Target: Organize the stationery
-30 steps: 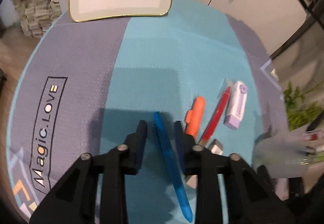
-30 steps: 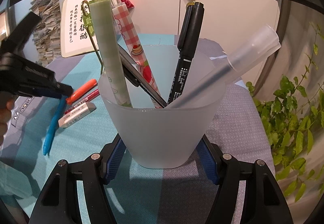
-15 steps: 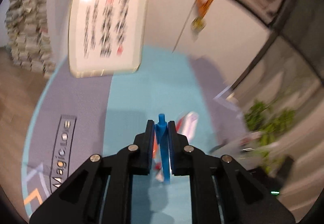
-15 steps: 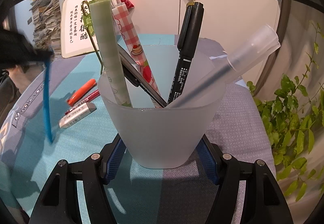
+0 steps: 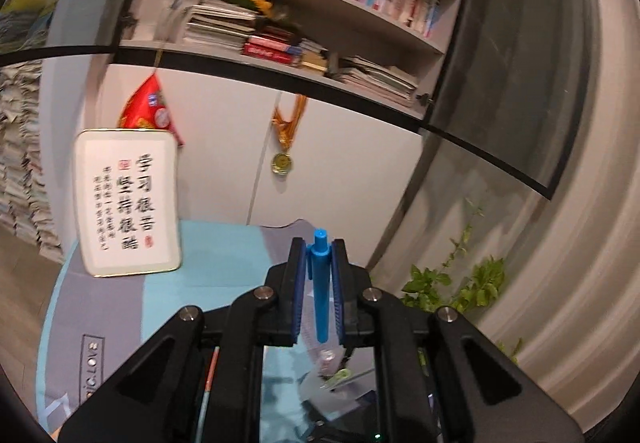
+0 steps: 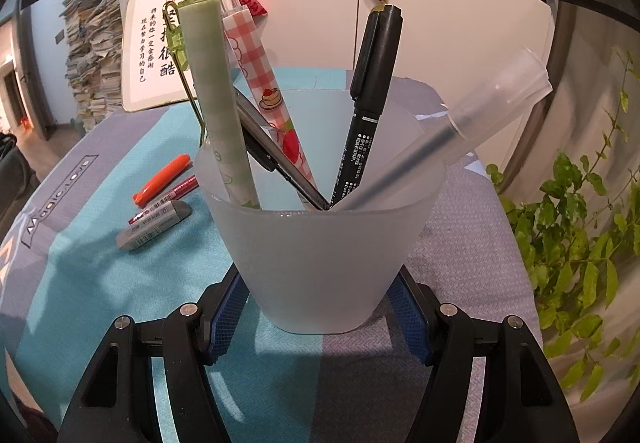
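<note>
Two tools grip: left (image 5: pixel 318 271) one blue pen (image 5: pixel 321 295), right (image 6: pixel 320 313) one cup (image 6: pixel 320 263).

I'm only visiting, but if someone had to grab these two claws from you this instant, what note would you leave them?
Left claw: shut on the blue pen, held up above the mat.
Right claw: shut on the frosted cup, which stands on the mat.
Done: the cup holds a green pen, a checked pen, a black marker, a clear-capped pen and a dark pen.
Left: drop the blue pen in, then collect the orange marker, red pen and eraser lying left of the cup.
</note>
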The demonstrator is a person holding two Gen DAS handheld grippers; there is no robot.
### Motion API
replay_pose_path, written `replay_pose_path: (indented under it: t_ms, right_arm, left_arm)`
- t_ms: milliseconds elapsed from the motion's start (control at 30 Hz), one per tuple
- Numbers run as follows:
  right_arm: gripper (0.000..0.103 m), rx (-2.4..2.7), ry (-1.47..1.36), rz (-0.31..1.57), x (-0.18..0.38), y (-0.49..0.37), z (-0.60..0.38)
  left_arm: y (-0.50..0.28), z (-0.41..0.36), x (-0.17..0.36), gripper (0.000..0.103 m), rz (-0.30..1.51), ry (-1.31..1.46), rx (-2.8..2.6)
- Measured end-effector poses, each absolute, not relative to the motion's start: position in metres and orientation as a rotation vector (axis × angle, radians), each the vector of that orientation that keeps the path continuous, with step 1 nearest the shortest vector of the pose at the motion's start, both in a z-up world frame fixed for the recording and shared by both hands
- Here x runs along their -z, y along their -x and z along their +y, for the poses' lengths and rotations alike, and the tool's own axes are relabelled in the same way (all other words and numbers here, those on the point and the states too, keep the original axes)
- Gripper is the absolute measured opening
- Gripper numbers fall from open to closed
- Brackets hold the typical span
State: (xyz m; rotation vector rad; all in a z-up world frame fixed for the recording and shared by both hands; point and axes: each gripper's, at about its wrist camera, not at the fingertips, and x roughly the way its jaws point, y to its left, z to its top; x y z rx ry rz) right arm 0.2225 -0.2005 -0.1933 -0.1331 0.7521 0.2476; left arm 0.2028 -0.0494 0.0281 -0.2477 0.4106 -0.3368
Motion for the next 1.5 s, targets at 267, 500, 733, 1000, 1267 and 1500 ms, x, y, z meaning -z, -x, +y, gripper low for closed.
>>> replay_pose_path:
  t_ms: [267,500,733,1000,1267,1500]
  right_arm:
    - [0.069,-0.250,0.130,0.752,0.193,-0.222,-0.201]
    - [0.069,-0.250,0.130,0.752,0.193,-0.222,-0.201]
    - [0.069,-0.251,0.128,0.752,0.193,-0.223,-0.201]
    - [0.069,-0.251,0.128,0.750,0.194,-0.223,-0.200]
    - [0.069,-0.250,0.132,0.749,0.195,-0.223,-0.199]
    - [0.069,-0.248,0.136,0.749,0.195,-0.222,-0.200]
  left_arm:
    - [-0.217,-0.089,-0.003,0.010,0.475,0.155,0.382]
    - [-0.233,-0.118,0.038,0.010,0.548,0.038,0.383]
    - [-0.246,-0.119,0.061,0.011,0.656,0.028,0.399]
    - [-0.237,-0.100,0.050,0.032,0.628,0.060,0.377]
    - [-0.246,-0.046,0.063,0.035,0.621,0.062,0.237]
    - [-0.262,-0.028,0.121,0.020,0.784,0.006,0.236]
